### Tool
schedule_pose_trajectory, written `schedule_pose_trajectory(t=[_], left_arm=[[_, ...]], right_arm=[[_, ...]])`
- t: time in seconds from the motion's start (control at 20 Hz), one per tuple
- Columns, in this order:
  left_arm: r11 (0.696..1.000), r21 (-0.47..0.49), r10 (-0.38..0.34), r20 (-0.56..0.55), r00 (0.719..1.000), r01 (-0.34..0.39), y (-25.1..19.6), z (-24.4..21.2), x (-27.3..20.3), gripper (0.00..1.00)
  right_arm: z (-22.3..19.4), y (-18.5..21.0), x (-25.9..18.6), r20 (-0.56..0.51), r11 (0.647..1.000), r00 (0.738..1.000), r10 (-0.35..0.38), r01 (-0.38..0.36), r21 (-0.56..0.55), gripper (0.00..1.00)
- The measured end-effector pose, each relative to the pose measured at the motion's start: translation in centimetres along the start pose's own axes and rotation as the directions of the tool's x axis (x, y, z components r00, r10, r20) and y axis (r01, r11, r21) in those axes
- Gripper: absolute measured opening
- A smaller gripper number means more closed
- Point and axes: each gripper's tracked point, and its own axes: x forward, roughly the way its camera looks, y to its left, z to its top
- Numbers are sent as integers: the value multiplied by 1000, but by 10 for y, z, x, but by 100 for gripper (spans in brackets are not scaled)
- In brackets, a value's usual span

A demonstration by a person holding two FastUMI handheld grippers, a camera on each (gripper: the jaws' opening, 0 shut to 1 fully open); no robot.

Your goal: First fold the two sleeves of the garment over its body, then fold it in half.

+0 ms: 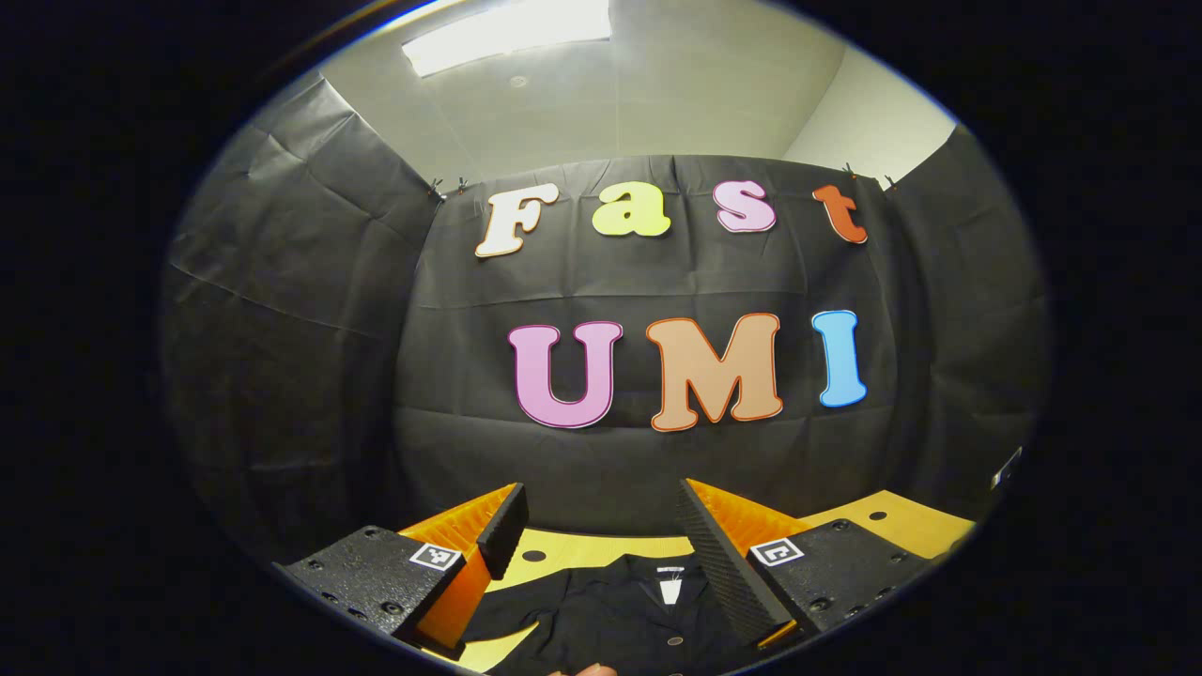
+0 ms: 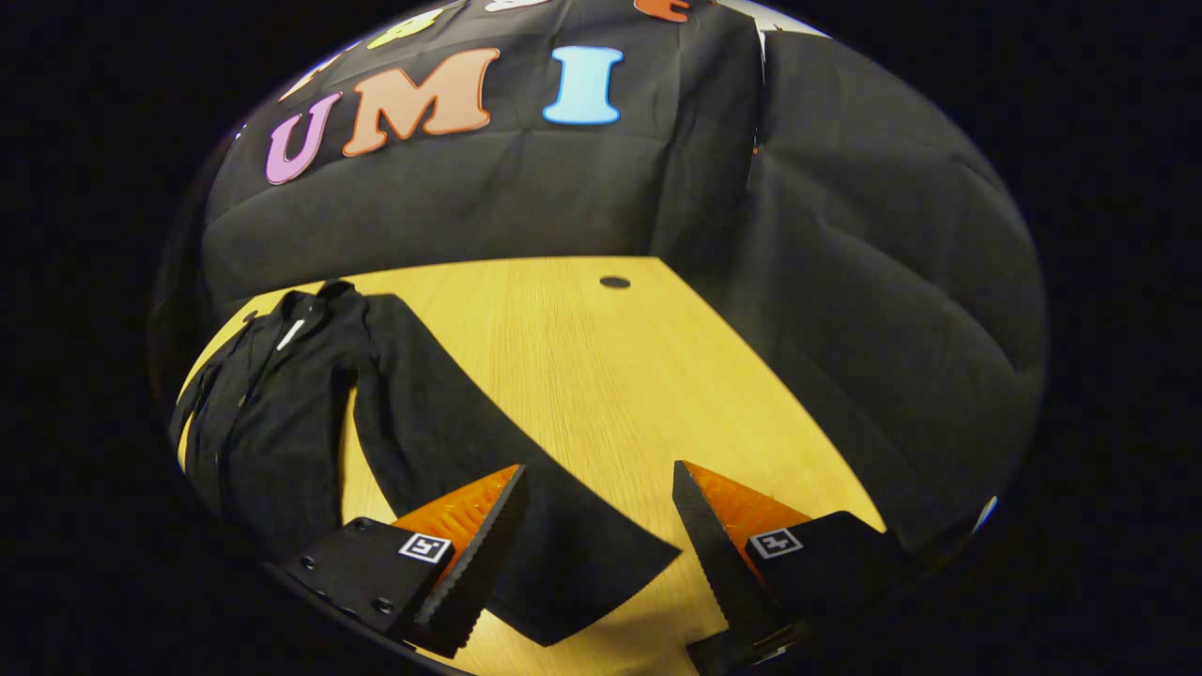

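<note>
Readable text: none I can make out.
Square markers (image 1: 436,556): coded patterns on the gripper bodies, no words.
Shirt (image 2: 272,394) neck tag (image 1: 669,590): too small to read.

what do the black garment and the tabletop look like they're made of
Garment: looks like thin woven cloth, matte black; it lies limp and flat with soft creases, and its sleeve drapes flat across the table. The exact fibre can't be told.

Tabletop: looks like light wood or wood-look laminate, smooth with a slight sheen; fine straight grain lines run along it. Solid or veneer can't be told.
</note>
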Motion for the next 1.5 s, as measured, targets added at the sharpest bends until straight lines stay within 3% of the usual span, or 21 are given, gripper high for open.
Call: schedule_pose_trajectory(t=[0.1,0.3,0.4,0.5,0.55,0.6,0.8,0.9,0.95,1.1,1.3,1.5], left_arm=[[1000,2,0,-6,1000,0,-8,-2,1,99],[1000,-1,-5,-15,1000,5,-25,-4,5,95],[1000,5,-15,-15,1000,15,-36,-3,7,99],[1000,11,-28,-17,999,28,-48,-5,9,95],[999,9,-34,-17,999,34,-53,-4,10,99],[999,7,-39,-17,999,39,-57,-3,11,99],[998,8,-57,-16,998,57,-70,-3,12,99],[999,6,-52,-15,999,52,-69,-1,12,99],[999,6,-45,-14,999,45,-67,-1,11,99],[1000,4,-24,-14,1000,24,-57,-4,10,95],[1000,-3,7,0,1000,-7,-32,-4,8,99],[999,-36,13,-16,1000,-14,-2,-15,8,95]], right_arm=[[-14,-2,10,-51,1000,999,13,-13,1,99],[-45,-8,14,-155,998,986,55,-60,-26,99],[-44,-4,18,-163,995,982,96,-99,-11,100],[-41,-1,19,-166,991,978,128,-132,-9,100],[-40,0,18,-187,989,973,136,-145,-33,99],[-38,5,17,-187,984,969,161,-173,-50,95],[-45,35,16,-212,962,948,238,-260,-84,41],[-45,36,15,-211,967,951,227,-246,-71,10],[-44,36,13,-219,966,948,230,-249,-66,4],[-42,40,11,-253,964,936,245,-262,-37,3],[7,67,-13,-98,946,941,325,-324,23,2],[51,107,-44,-14,917,918,397,-396,43,2]])
